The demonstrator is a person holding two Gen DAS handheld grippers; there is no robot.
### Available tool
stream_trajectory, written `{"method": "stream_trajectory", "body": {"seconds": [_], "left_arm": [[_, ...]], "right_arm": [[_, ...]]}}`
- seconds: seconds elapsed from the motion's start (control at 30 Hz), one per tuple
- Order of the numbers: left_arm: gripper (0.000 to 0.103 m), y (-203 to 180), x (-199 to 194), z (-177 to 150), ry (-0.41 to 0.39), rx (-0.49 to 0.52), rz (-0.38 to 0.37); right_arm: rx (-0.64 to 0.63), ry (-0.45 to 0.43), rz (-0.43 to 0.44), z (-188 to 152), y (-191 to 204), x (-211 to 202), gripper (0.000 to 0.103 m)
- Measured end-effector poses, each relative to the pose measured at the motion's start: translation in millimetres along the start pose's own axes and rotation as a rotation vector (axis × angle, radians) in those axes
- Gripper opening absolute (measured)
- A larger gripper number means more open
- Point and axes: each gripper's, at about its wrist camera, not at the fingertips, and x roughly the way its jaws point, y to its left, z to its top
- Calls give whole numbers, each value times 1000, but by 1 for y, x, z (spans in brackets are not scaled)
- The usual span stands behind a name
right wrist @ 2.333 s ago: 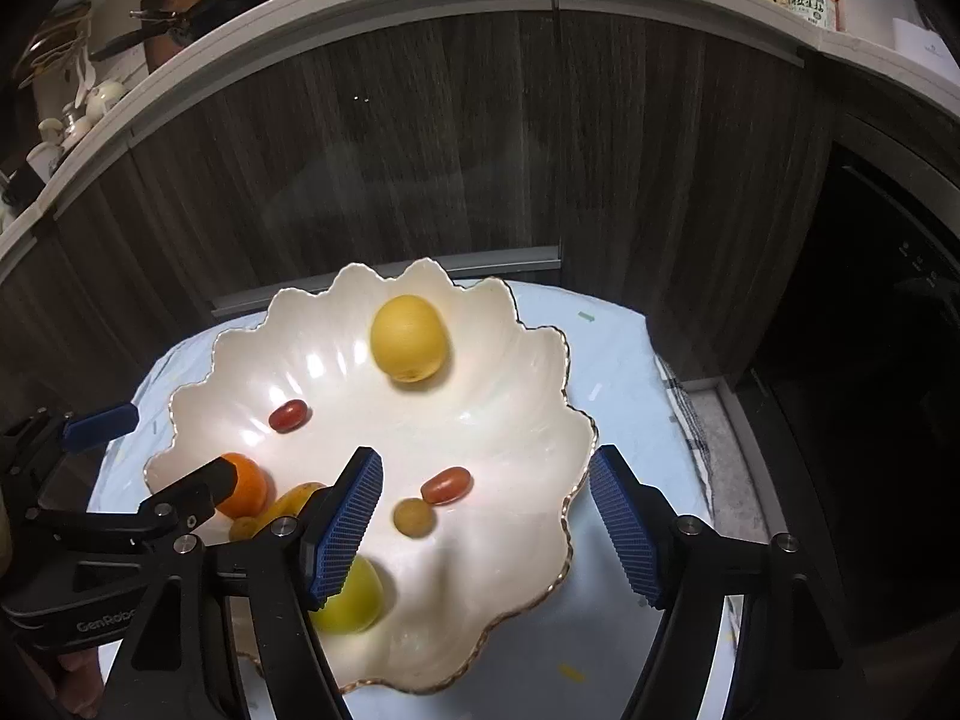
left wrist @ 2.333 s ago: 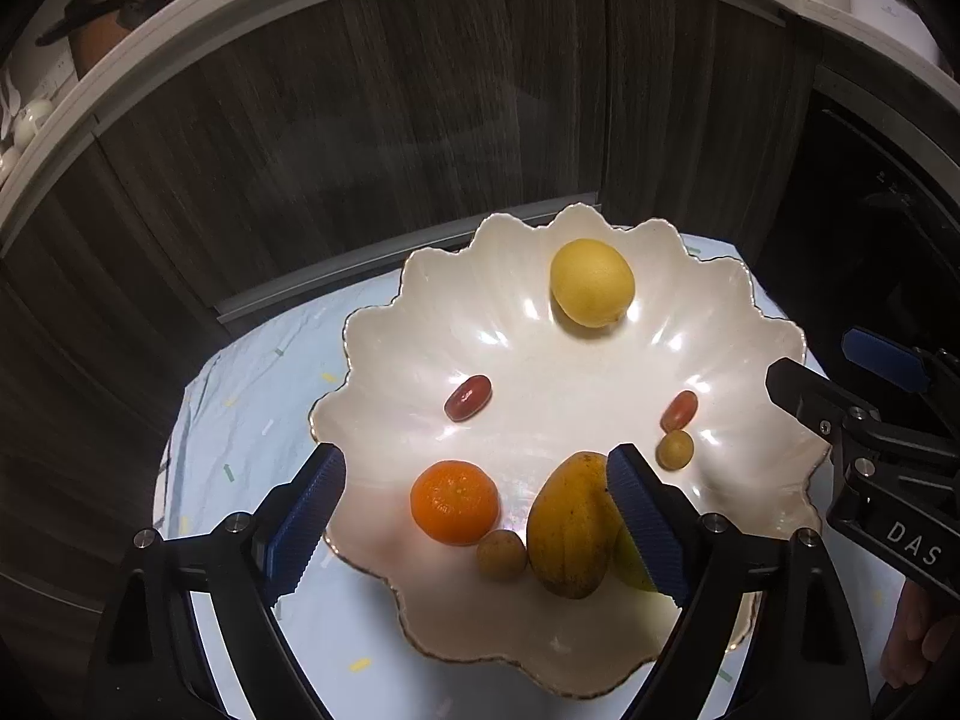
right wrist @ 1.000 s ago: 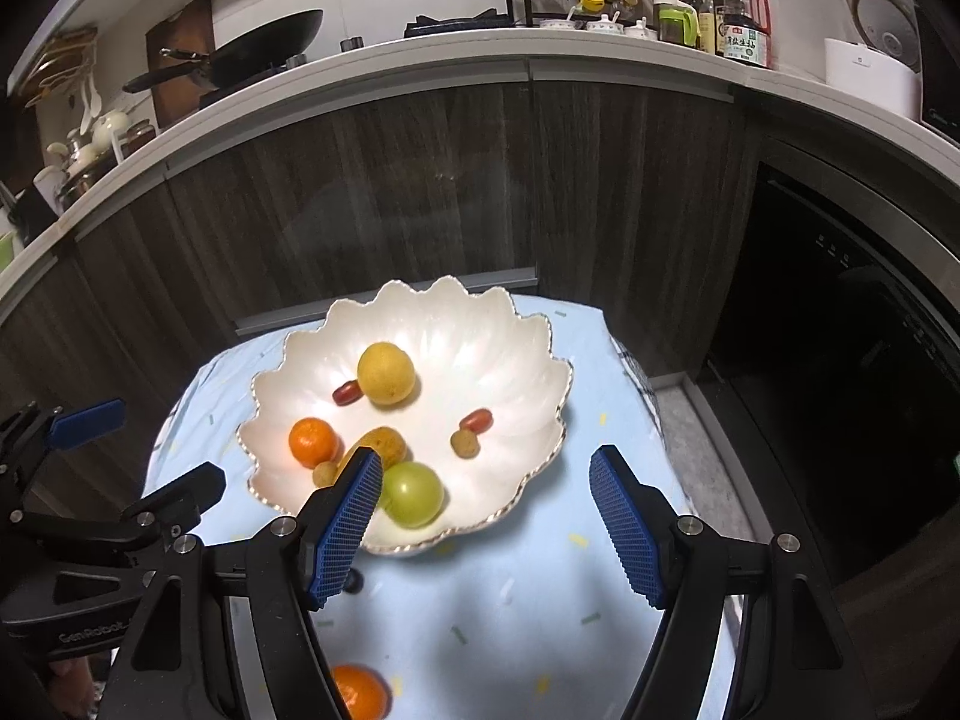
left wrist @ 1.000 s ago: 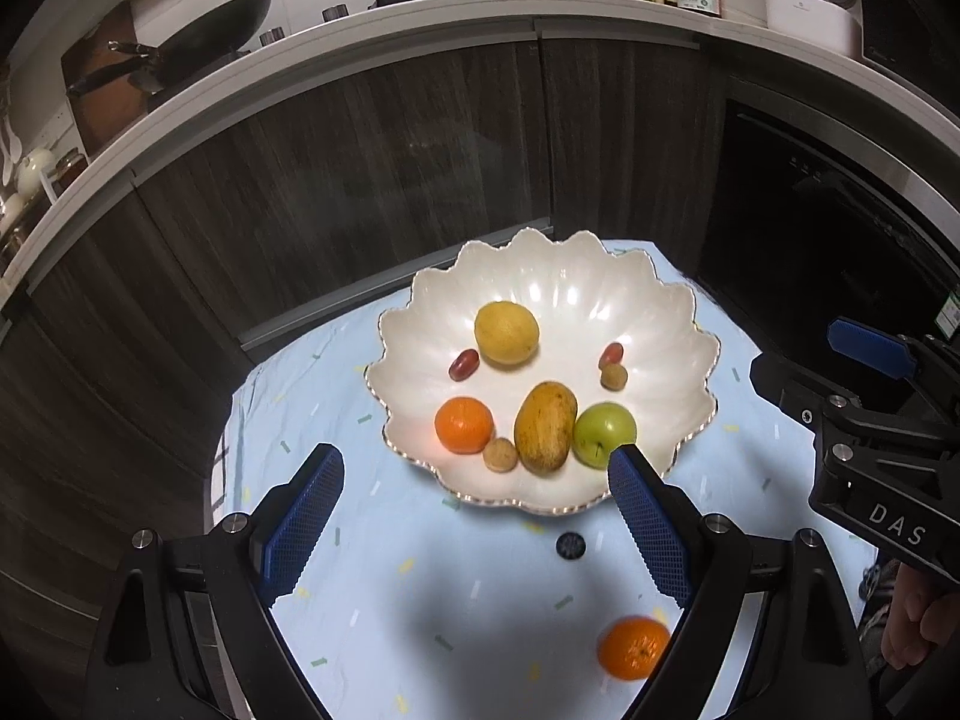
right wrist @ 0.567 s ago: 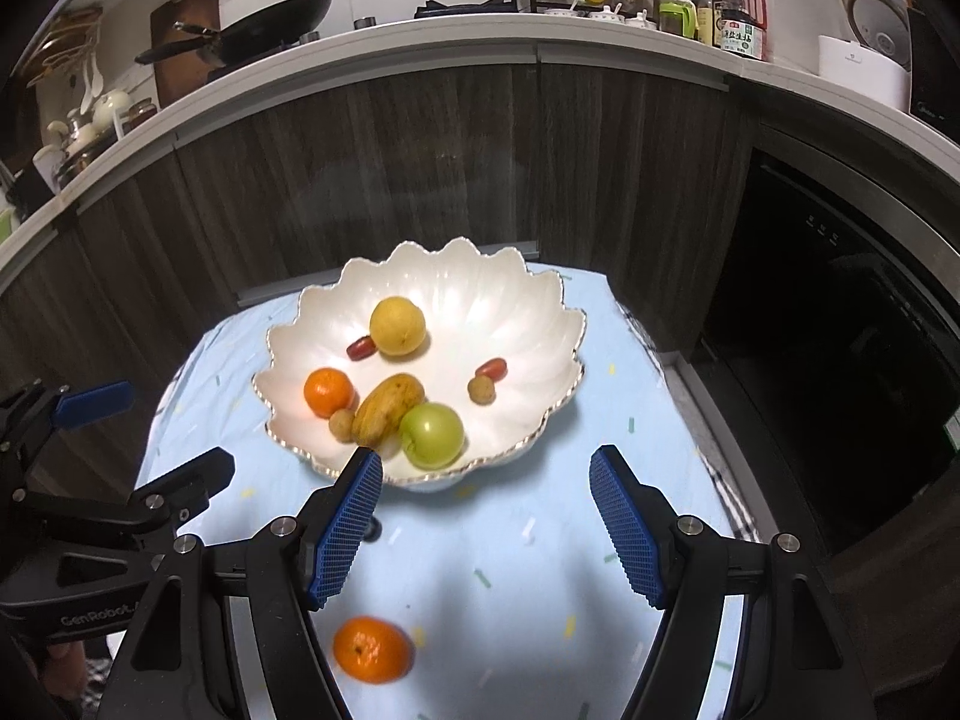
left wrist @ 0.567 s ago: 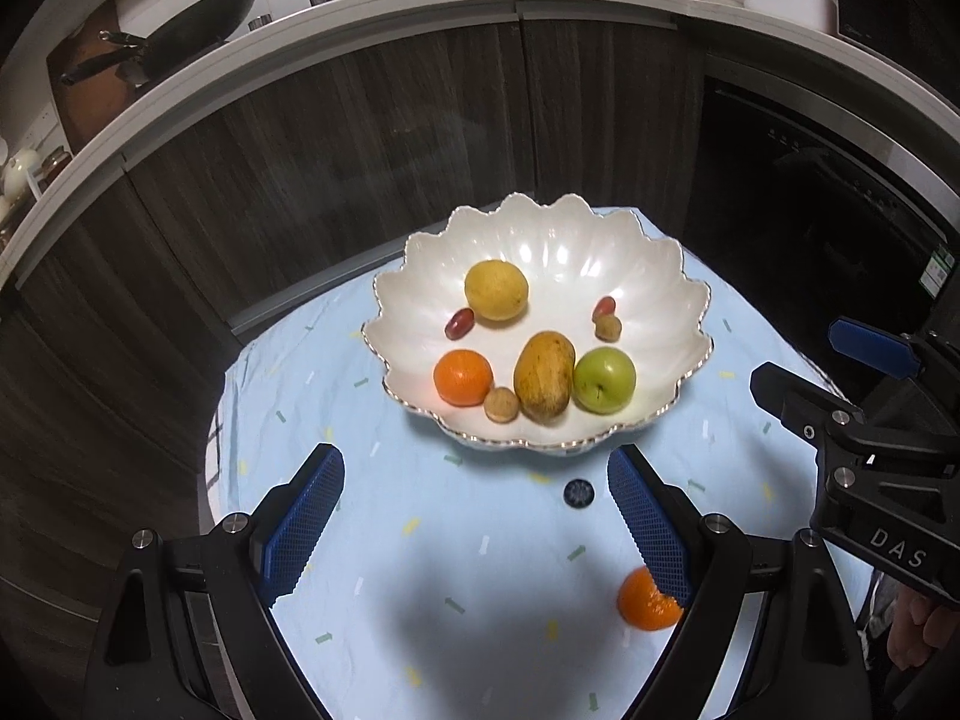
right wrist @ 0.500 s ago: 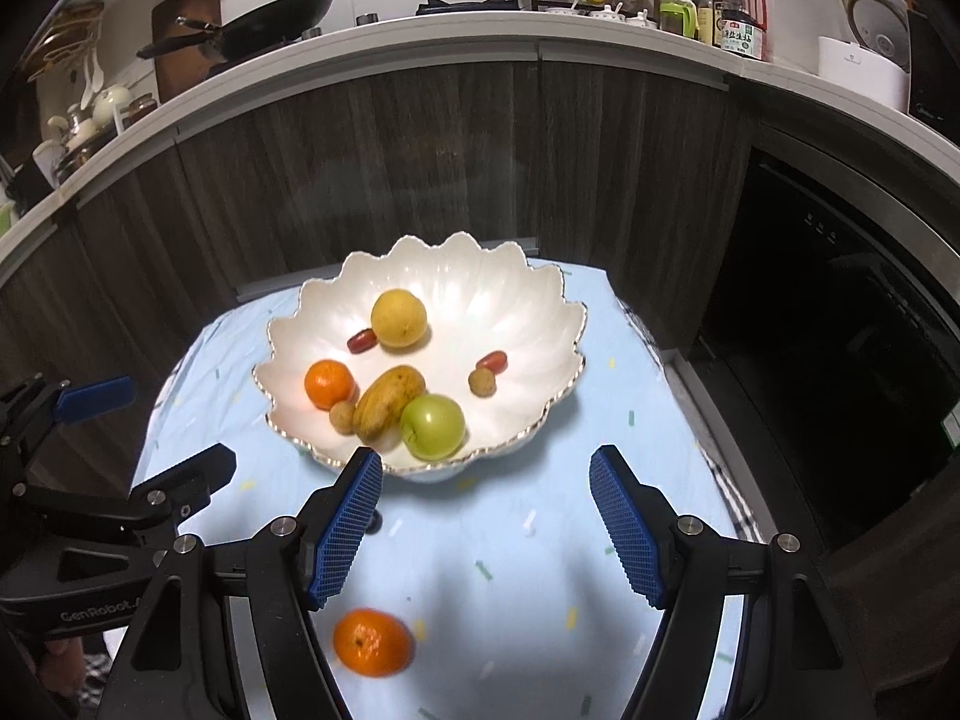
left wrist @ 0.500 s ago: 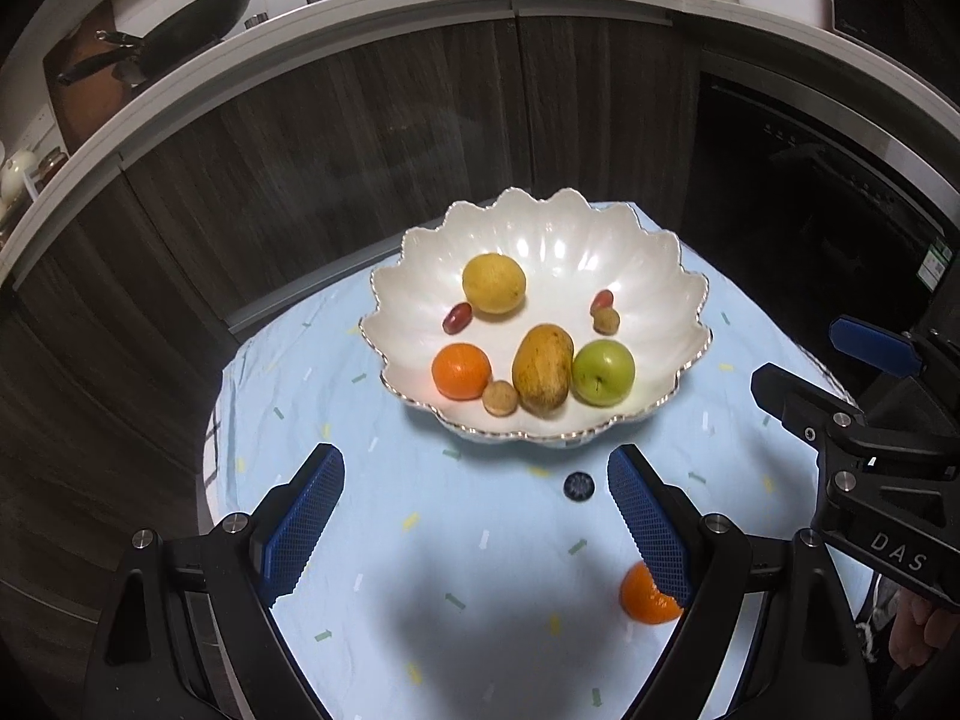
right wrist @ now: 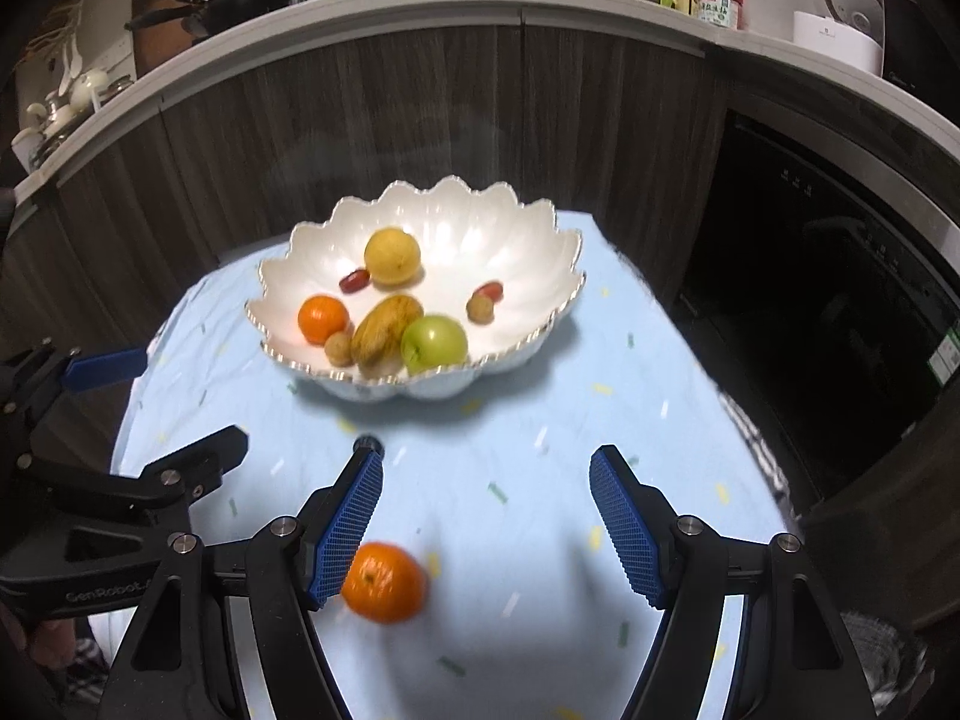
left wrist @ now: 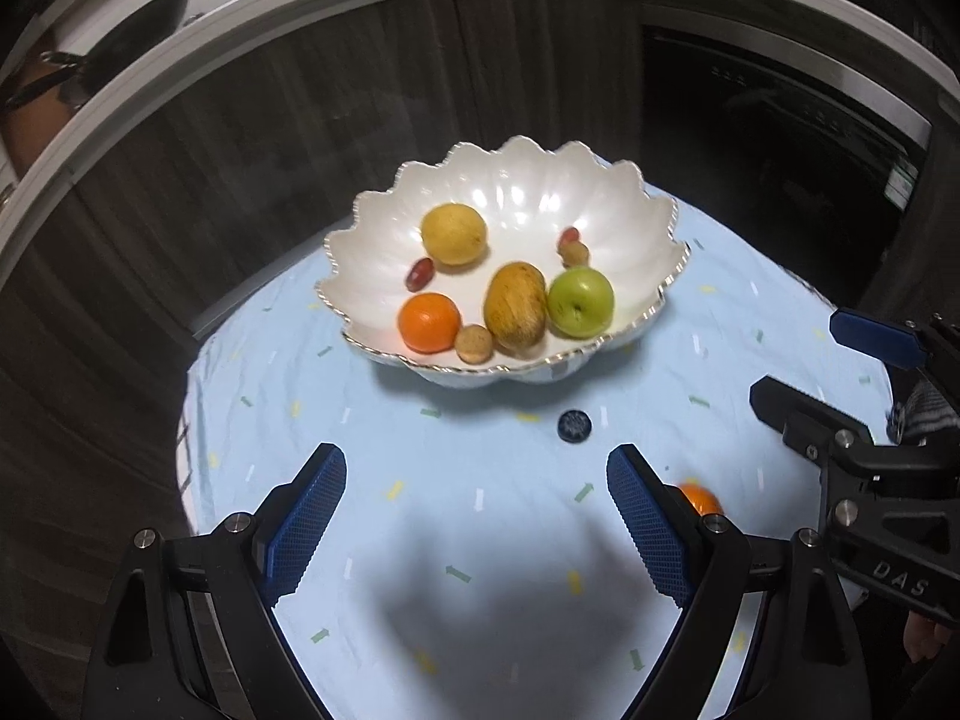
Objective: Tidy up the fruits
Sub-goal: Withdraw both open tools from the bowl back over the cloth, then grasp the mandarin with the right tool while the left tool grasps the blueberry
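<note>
Right gripper point(right wrist: 486, 516) stands released, jaws spread, nothing between its pads. A loose orange point(right wrist: 384, 582) lies on the light blue cloth of the surface point(right wrist: 540, 420), just beside the gripper's left-hand pad and partly behind it in the right wrist view, not gripped. Left gripper point(left wrist: 474, 516) is likewise released and empty over bare cloth; in its view the same orange point(left wrist: 699, 498) peeks out past its right-hand pad. Farther off on the surface sits the scalloped white bowl point(right wrist: 528, 276), holding a green apple point(right wrist: 435, 343), a mango point(right wrist: 384, 327), another orange point(right wrist: 324, 318), a lemon point(right wrist: 393, 256) and some small fruits. A small dark disc point(left wrist: 574, 423) lies between bowl and grippers.
</note>
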Motion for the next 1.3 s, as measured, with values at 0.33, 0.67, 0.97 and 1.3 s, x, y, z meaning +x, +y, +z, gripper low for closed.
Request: {"method": "stream_trajectory", "body": {"seconds": [0.33,0.67,0.97,1.3], "left_arm": [[83,-10,23,-10,13,141,-85],[82,-4,40,-25,34,165,-119],[79,7,55,-39,64,127,-115],[77,-1,66,-38,59,132,-175]], "right_arm": [[-11,105,-2,-25,16,14,72],[-59,163,11,-37,35,31,72],[-72,206,47,-43,46,51,70],[-74,258,112,-51,46,69,48]]}}
